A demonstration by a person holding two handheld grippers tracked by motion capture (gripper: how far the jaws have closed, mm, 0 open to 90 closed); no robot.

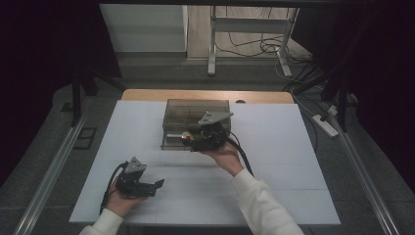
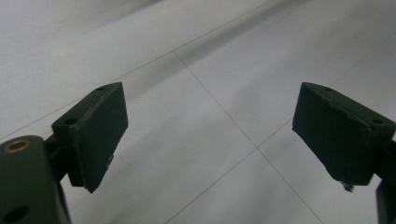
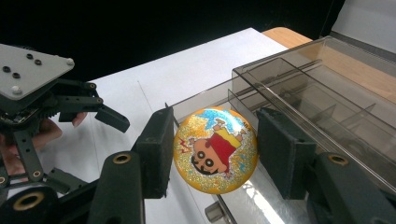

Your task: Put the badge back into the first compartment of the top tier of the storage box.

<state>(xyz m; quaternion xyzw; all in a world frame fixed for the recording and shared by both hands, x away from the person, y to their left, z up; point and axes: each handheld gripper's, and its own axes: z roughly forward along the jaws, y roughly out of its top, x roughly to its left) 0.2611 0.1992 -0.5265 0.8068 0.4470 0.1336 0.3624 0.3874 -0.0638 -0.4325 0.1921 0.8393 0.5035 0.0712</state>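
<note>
A round orange glitter badge (image 3: 215,149) with a cartoon figure on its face sits between the pads of my right gripper (image 3: 215,156), which touch its two edges; the gripper is shut on it. The badge (image 1: 186,136) hangs at the front left of a smoky clear compartment box (image 1: 195,110), just over the box's pulled-out lower drawer (image 3: 261,205). My left gripper (image 1: 155,188) rests low over the white mat (image 1: 274,161) at the front left, jaws wide apart and pointing right. Between the jaws of my left gripper (image 2: 210,135) there is bare mat.
The box (image 3: 327,84) has several divided compartments and stands mid-table toward the far edge. The wooden tabletop (image 1: 147,94) shows beyond the mat. Dark curtains flank the table, with a metal stand (image 1: 213,44) and floor cables behind.
</note>
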